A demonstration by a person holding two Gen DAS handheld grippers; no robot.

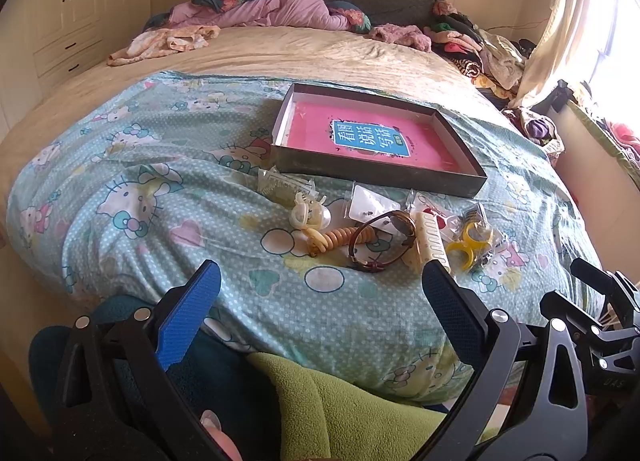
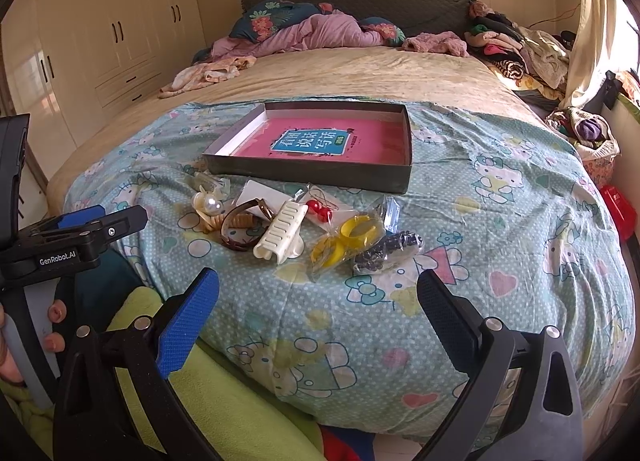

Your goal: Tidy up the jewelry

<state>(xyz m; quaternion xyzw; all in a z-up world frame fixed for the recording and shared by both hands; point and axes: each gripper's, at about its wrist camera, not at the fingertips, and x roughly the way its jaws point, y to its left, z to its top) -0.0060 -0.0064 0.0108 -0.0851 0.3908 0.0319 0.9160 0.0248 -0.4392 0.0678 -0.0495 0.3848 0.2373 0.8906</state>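
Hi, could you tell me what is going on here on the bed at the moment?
A person holds a claw in each hand over a bed, about to sort jewelry. The left claw and the right claw are both open and hold nothing. A small pile lies on the cartoon-print blanket: a cream hair clip, a brown watch, yellow rings in a bag and a pearl piece. Behind the pile sits a shallow box with a pink book inside; no jewelry is in it yet.
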